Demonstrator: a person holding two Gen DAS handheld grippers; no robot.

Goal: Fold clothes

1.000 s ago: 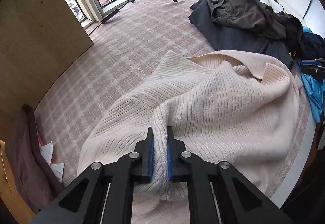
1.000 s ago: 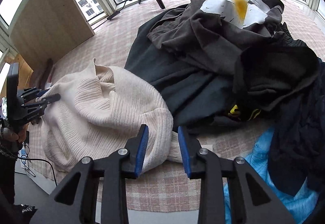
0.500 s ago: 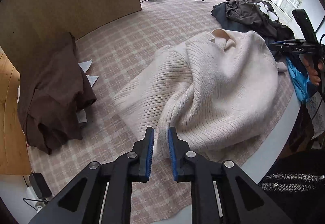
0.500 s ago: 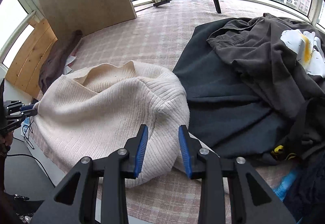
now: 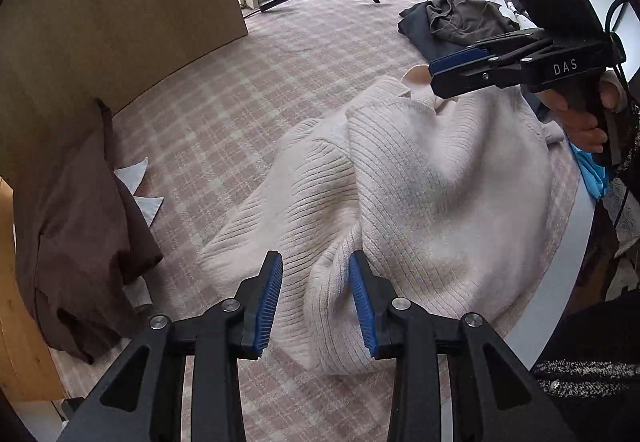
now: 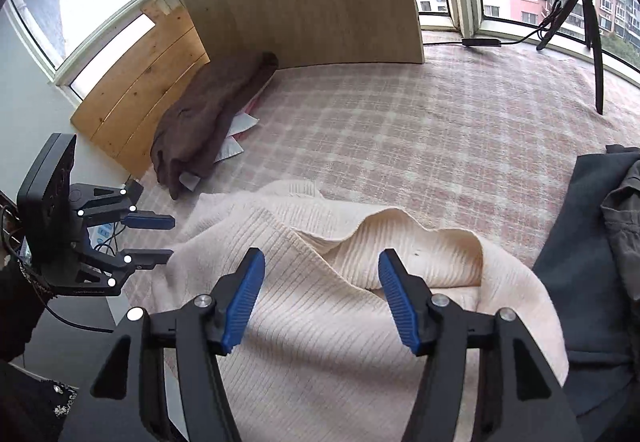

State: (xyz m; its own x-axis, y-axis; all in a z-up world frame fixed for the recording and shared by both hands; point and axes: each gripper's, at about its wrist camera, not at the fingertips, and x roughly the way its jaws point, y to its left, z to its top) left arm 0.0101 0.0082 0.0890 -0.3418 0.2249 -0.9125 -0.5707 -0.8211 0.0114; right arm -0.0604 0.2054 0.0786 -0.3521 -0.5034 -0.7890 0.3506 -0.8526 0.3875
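left gripper (image 5: 315, 296) jaws apart, sweater fold between, not clamped | right gripper (image 6: 322, 292) wide, empty, over collar | sweater (image 5: 420, 193) rumpled, 6 o'clock table edge | dark pile (image 5: 460, 17) 1 o'clock, unfolded

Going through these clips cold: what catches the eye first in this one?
A rumpled cream ribbed-knit sweater fills the middle of the pink plaid cloth-covered surface. The left gripper and the right gripper both stand open over the sweater. A brown garment lies heaped at the left edge, and a pile of dark grey clothes sits beyond the sweater.
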